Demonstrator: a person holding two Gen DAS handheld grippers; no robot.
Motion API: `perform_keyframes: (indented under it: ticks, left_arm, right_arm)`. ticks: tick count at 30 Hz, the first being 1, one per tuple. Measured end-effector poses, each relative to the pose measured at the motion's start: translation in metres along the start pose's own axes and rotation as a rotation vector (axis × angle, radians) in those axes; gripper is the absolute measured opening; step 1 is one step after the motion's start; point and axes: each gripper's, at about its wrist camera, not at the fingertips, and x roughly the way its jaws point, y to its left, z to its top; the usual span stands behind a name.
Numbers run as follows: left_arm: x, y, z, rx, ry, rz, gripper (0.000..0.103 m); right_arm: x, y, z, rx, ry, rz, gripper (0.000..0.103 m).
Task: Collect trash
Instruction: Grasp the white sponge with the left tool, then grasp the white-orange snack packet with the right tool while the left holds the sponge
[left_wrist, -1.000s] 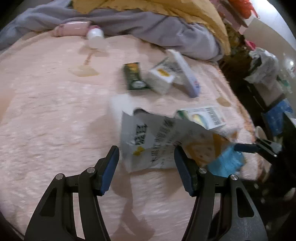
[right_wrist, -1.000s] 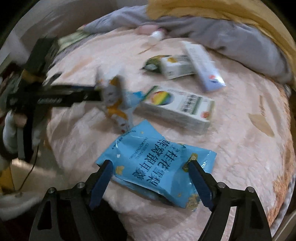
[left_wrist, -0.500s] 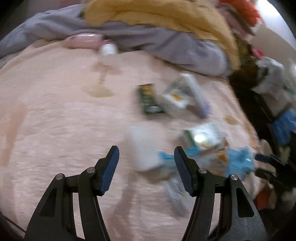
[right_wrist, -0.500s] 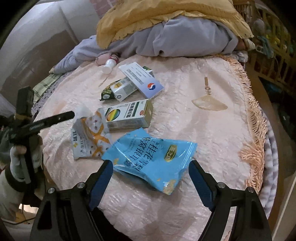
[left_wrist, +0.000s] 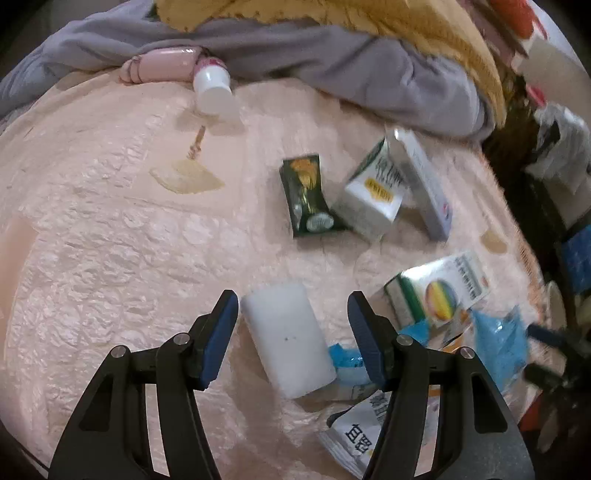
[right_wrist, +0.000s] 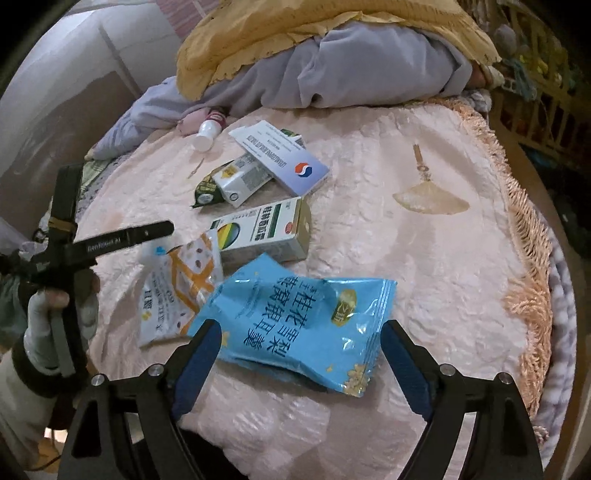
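While both claws gape empty, blue snack bag (right_wrist: 303, 325) between right claw (right_wrist: 299, 363) fingers, white packet (left_wrist: 286, 338) between left claw (left_wrist: 290, 332) fingers.

A round table covered by a pink textured tablecloth (right_wrist: 424, 258) with a fringed edge and embroidered fans. On it lie a blue snack bag (right_wrist: 303, 325), a white and orange snack wrapper (right_wrist: 177, 291), a green and white medicine box (right_wrist: 266, 229), a white and blue carton (right_wrist: 284, 155), a small milk carton (right_wrist: 243, 181), a dark green packet (left_wrist: 304, 195), a white bottle (left_wrist: 212, 90), and grey and yellow bedding (right_wrist: 332, 70) heaped at the far edge.
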Motion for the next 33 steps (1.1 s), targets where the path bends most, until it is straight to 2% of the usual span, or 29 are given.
perform_keyframes:
  ticks: [2, 3, 7, 12, 18, 21, 24, 25, 29, 33]
  left_arm:
    - [0.005, -0.001, -0.002, 0.015, 0.022, -0.002, 0.04]
    - [0.006, 0.0, -0.003, 0.022, 0.031, 0.0, 0.026]
    - [-0.002, 0.01, -0.002, 0.003, 0.01, -0.005, 0.025]
    - [-0.021, 0.012, 0.003, 0.002, -0.029, -0.003, 0.025]
    - [-0.036, 0.01, 0.008, 0.012, -0.068, 0.012, 0.025]
    - [-0.026, 0.016, 0.007, -0.015, -0.034, 0.03, 0.026]
    - [-0.017, 0.025, 0.003, -0.058, 0.021, -0.075, 0.029]
    - [-0.017, 0.026, 0.001, -0.061, 0.026, -0.086, 0.03]
    - [-0.02, 0.03, -0.002, -0.045, 0.008, -0.057, 0.03]
    - [-0.026, 0.036, -0.003, -0.047, -0.009, -0.033, 0.03]
  right_arm:
    - [-0.001, 0.001, 0.002, -0.011, -0.006, -0.006, 0.086]
    - [-0.003, 0.001, 0.004, -0.021, -0.007, -0.007, 0.086]
    - [-0.008, -0.008, 0.011, -0.019, -0.01, -0.015, 0.086]
    - [-0.012, -0.013, 0.027, 0.032, -0.047, 0.036, 0.086]
    - [0.023, 0.017, 0.06, 0.001, -0.022, 0.004, 0.086]
    - [0.045, 0.032, 0.073, -0.02, 0.009, -0.027, 0.086]
    - [0.061, 0.036, 0.079, -0.016, 0.031, -0.05, 0.086]
    - [0.063, 0.035, 0.079, -0.013, 0.036, -0.051, 0.086]
    - [0.077, 0.036, 0.077, -0.011, 0.084, -0.03, 0.086]
    - [0.084, 0.05, 0.077, -0.033, 0.089, -0.026, 0.086]
